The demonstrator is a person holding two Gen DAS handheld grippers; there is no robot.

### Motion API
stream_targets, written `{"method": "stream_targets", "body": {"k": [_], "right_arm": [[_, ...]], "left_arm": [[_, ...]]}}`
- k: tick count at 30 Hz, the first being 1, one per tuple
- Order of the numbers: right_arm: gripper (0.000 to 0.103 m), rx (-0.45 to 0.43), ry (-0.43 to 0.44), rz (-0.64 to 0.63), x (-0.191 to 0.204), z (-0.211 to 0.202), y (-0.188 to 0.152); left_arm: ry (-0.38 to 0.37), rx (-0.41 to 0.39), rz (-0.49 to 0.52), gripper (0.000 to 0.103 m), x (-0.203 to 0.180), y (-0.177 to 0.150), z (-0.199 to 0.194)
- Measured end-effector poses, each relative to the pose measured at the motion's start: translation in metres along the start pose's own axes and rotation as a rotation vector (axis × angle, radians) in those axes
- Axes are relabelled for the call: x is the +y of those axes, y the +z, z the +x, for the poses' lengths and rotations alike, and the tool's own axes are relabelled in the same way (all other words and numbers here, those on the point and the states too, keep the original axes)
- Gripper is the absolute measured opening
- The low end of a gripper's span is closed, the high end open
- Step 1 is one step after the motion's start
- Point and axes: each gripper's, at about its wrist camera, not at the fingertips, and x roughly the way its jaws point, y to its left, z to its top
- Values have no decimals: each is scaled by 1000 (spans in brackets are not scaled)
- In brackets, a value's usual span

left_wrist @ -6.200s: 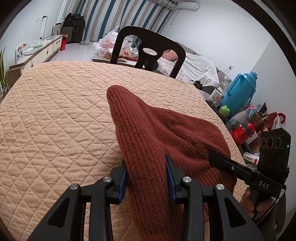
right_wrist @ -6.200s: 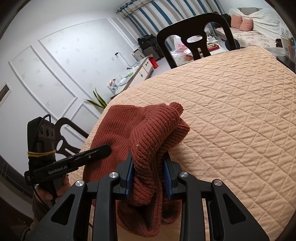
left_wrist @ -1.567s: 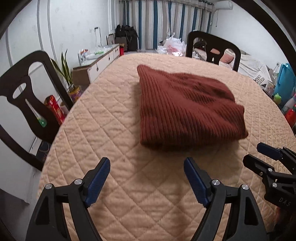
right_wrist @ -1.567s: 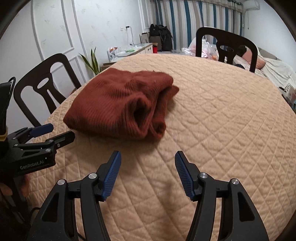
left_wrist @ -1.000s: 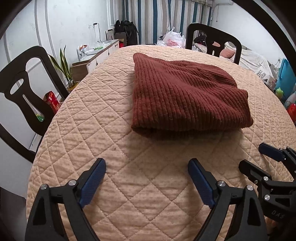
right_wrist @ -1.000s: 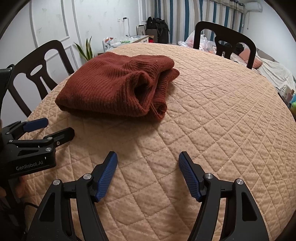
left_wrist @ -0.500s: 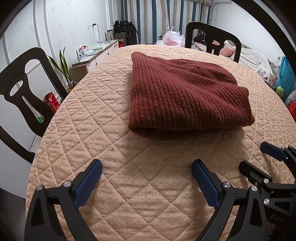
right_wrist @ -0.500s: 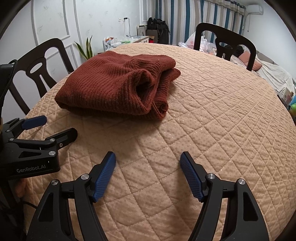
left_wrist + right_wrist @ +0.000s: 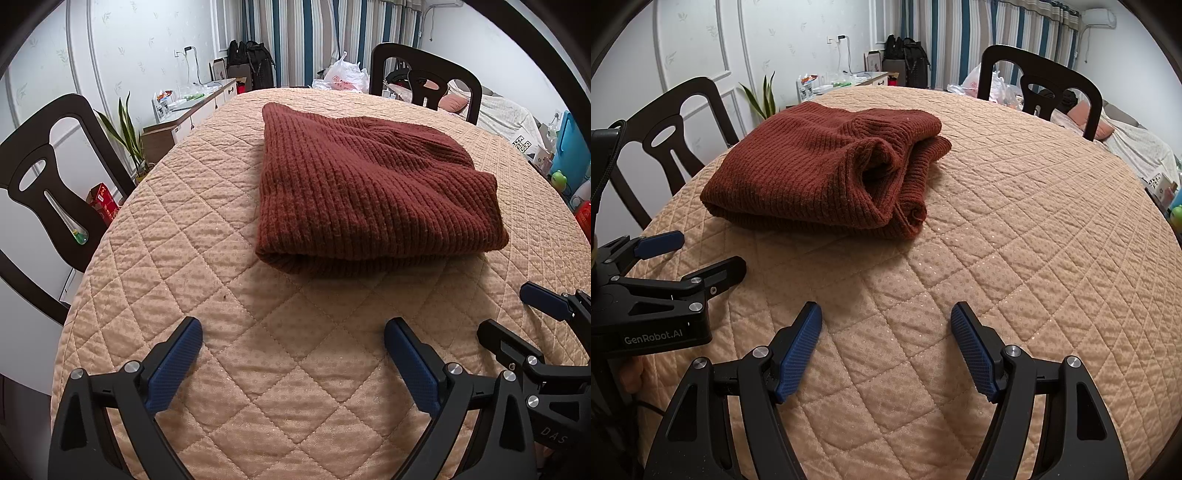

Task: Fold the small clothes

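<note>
A rust-red ribbed knit garment lies folded in a thick bundle on the quilted tan tablecloth. In the right wrist view the garment shows its rolled open end toward me. My left gripper is open and empty, above the cloth a short way in front of the garment's folded edge. My right gripper is open and empty, also short of the garment. Each gripper shows in the other's view: the right one at lower right, the left one at lower left.
Dark wooden chairs stand at the table's left and far side. A plant and a low cabinet are at the left wall. A blue jug and clutter sit off the right edge.
Six seconds ago both grippers were shut on the garment and held it. They have since let go and opened, and in the last second have drawn back slightly from the folded garment.
</note>
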Motion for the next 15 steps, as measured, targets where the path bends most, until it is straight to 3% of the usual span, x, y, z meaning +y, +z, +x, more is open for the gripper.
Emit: {"method": "stream_targets", "body": {"k": [15], "right_arm": [[73,0,0,0,0,0,0]], "left_arm": [[-1,1,1,102,0,0,1]]}}
